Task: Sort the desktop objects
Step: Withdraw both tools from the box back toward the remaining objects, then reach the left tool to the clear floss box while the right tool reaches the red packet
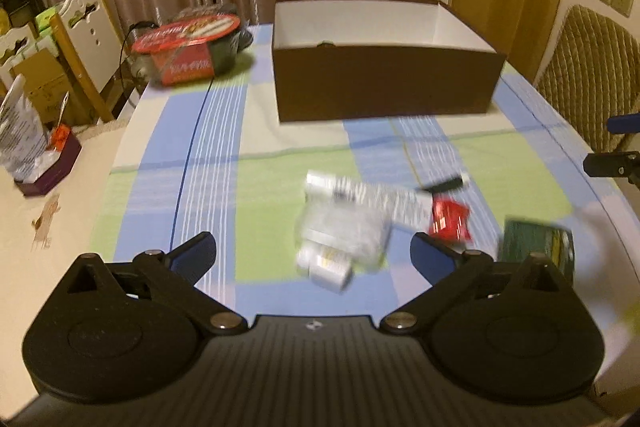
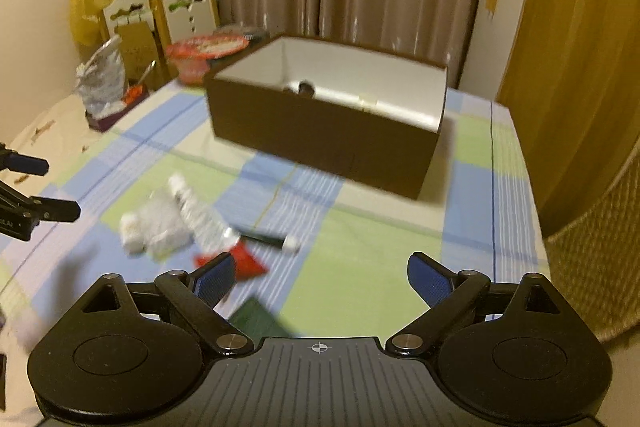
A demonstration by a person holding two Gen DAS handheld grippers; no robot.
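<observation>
Left wrist view puts us right over the clutter: a blurred silver-white foil packet (image 1: 344,227) with a white printed tube (image 1: 372,197) lying across it, a small red crinkled sachet (image 1: 449,219) touching the tube's end, a black marker pen with a white tip (image 1: 446,183) just behind, and a dark green flat box (image 1: 538,247) off to the right. Our left gripper (image 1: 314,253) hangs above the packet, jaws wide, nothing held. Our right gripper (image 2: 320,277) is spread wide and empty too, near the sachet and green box.

We'd say the step is picking a first item. We'd take a loose outlier, sachet or pen, rather than the overlapped pair, and close squarely.

The brown cardboard box with a white inside (image 1: 384,83) stands well beyond, open-topped, something small and dark already inside. The checked blue-green tablecloth (image 1: 280,167) between is bare, so the carry path is free; we'd mind its near wall.
</observation>
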